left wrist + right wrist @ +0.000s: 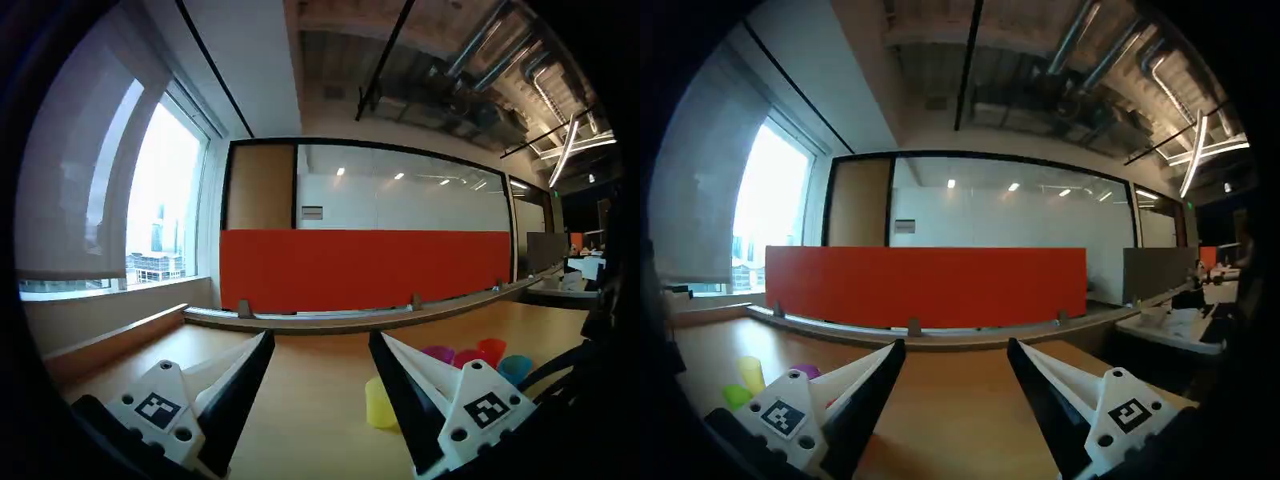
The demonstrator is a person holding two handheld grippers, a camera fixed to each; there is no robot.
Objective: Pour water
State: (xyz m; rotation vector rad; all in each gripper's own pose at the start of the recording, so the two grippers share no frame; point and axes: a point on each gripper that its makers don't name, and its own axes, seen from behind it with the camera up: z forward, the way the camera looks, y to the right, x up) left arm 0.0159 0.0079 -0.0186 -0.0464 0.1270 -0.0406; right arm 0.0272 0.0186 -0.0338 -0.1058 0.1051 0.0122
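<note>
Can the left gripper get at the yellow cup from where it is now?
Probably yes: the left gripper has its jaws open, and the yellow cup stands close ahead on the desk with nothing between.

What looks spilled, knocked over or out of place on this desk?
Nothing stands out. The coloured cups stand on the wooden desk, none lying over, with no puddle in sight. The left gripper and right gripper are both open and empty.

In your left gripper view, the left tongs [320, 338] cover one side of the yellow cup [378, 404] and the lower parts of the purple cup [438, 353] and pink cup [467, 358]. In your right gripper view, the right tongs [954, 344] hide part of the purple cup [806, 371], and the wall sign [905, 226] is too small to read.
</note>
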